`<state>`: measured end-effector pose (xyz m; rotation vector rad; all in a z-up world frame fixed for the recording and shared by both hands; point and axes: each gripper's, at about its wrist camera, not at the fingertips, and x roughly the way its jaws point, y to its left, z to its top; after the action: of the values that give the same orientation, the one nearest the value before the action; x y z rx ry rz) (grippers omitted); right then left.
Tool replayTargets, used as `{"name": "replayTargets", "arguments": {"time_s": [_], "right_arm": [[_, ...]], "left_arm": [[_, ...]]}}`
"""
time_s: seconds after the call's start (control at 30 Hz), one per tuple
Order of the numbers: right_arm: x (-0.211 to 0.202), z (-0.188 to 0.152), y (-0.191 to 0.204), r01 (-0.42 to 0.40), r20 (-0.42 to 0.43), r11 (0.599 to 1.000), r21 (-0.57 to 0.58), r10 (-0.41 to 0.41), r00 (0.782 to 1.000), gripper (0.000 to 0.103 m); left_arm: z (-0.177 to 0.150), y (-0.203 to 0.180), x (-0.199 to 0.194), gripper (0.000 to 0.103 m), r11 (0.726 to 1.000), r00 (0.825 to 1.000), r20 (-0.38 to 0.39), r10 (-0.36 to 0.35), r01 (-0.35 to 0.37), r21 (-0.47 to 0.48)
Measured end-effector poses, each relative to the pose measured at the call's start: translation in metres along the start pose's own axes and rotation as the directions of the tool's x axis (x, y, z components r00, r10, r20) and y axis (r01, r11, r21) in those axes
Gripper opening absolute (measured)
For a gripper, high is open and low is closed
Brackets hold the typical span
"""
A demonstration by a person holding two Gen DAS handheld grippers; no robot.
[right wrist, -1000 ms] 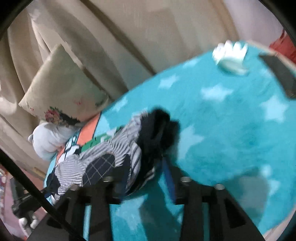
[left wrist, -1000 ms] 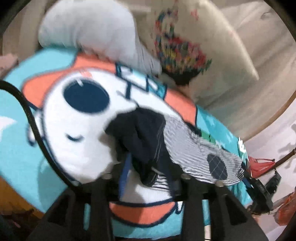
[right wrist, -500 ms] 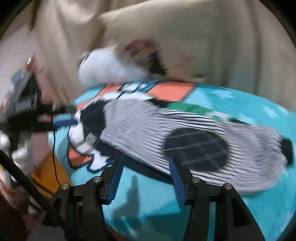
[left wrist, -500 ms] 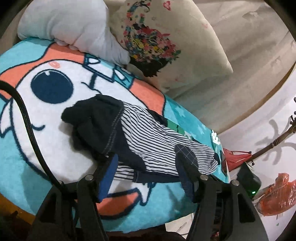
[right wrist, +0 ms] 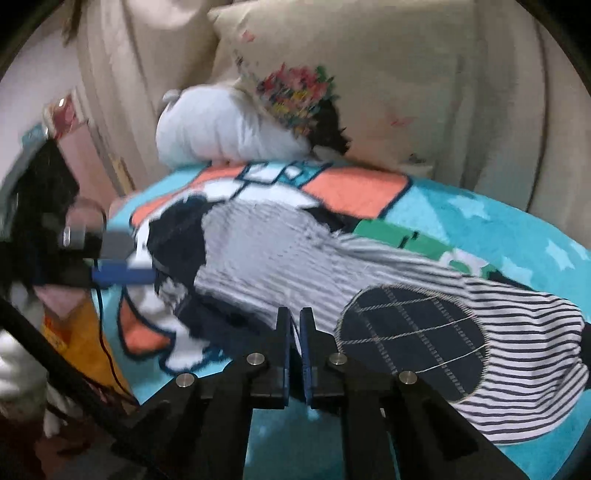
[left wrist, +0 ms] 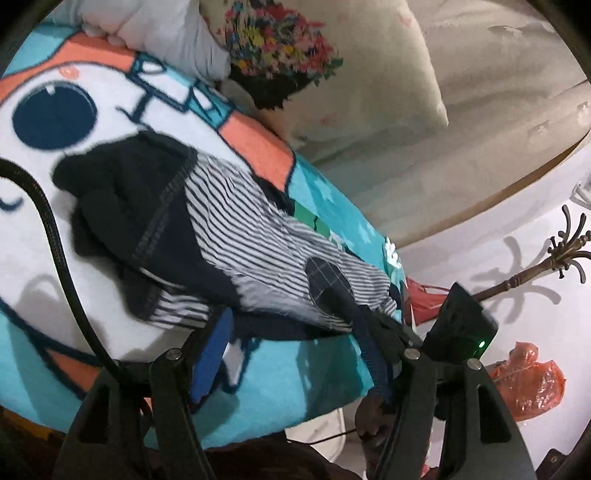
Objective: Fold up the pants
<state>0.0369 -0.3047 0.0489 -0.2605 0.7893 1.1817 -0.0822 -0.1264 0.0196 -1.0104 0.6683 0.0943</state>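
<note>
The striped pants (left wrist: 236, 236) with a dark waistband and a dark oval knee patch lie stretched across a cartoon blanket (left wrist: 55, 221) on the bed. In the right wrist view the pants (right wrist: 369, 280) run from left to right, the patch (right wrist: 413, 336) near my fingers. My left gripper (left wrist: 295, 325) is open, its fingers straddling the near edge of the pants. My right gripper (right wrist: 294, 328) is shut at the near dark edge of the pants; whether cloth is pinched between the pads is unclear. The left gripper also shows in the right wrist view (right wrist: 122, 275) at the waistband end.
A floral pillow (left wrist: 332, 62) and a white plush toy (left wrist: 155, 33) lie at the head of the bed against a beige headboard (right wrist: 480, 92). A coat stand (left wrist: 535, 269) and an orange plastic bag (left wrist: 528, 384) stand beyond the bed's edge. A black cable (left wrist: 55, 240) crosses the blanket.
The right gripper has closed from wide open to shut at the pants' near edge. The left gripper stays open and has moved closer to the pants' near edge. The pants now lie stretched out.
</note>
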Motion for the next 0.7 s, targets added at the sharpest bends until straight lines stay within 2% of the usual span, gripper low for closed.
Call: {"name": "replayTargets", "arguments": {"time_s": [0.1,0.2,0.27,0.3,0.37,0.4,0.43,0.53,0.63,0.67,0.7], "right_arm": [[-0.008,0.004,-0.007,0.006,0.023,1.0,0.025,-0.007,1.0,0.005],[-0.011,0.004,-0.009,-0.002,0.025,1.0,0.031,0.002,1.0,0.005],[-0.014,0.001,-0.008,-0.055,0.018,0.998,0.025,0.055,0.998,0.005],[-0.014,-0.001,-0.007,-0.074,0.009,0.997,0.017,0.074,0.997,0.009],[-0.012,-0.009,-0.003,-0.093,-0.022,0.996,-0.015,0.093,0.995,0.029],[-0.01,-0.012,-0.001,-0.091,-0.034,0.995,-0.031,0.09,0.995,0.046],[-0.008,-0.016,0.001,-0.084,-0.045,0.995,-0.05,0.082,0.996,0.05],[-0.001,-0.021,0.005,-0.079,-0.074,0.993,-0.083,0.073,0.995,0.05],[0.006,-0.022,0.008,-0.041,-0.067,0.993,-0.111,0.034,0.997,0.049],[0.011,-0.022,0.008,-0.025,-0.076,0.993,-0.113,0.017,0.997,0.042],[0.015,-0.021,0.007,-0.022,-0.087,0.994,-0.108,0.013,0.996,0.015]], "left_arm": [[0.001,-0.002,0.01,0.066,1.0,1.0,-0.014,0.004,-0.004,0.0],[0.004,0.0,0.022,0.066,0.999,0.999,-0.03,0.043,-0.044,-0.024],[0.003,0.003,0.024,0.066,0.998,0.998,-0.04,0.05,-0.051,-0.031],[0.002,0.005,0.024,0.066,0.998,0.998,-0.037,0.06,-0.061,-0.034],[0.003,0.008,0.021,0.066,0.997,0.998,-0.033,0.058,-0.06,-0.049],[0.003,0.01,0.019,0.066,0.997,0.998,-0.03,0.054,-0.055,-0.059],[0.003,0.011,0.017,0.066,0.996,0.998,-0.024,0.053,-0.055,-0.067],[0.005,0.013,0.016,0.067,0.994,0.998,-0.012,0.056,-0.057,-0.088],[0.013,0.011,0.022,0.07,0.994,0.999,-0.01,0.05,-0.051,-0.101],[0.017,0.01,0.024,0.07,0.993,0.999,-0.009,0.054,-0.054,-0.102],[0.02,0.01,0.027,0.07,0.993,0.998,-0.009,0.06,-0.061,-0.105]]}}
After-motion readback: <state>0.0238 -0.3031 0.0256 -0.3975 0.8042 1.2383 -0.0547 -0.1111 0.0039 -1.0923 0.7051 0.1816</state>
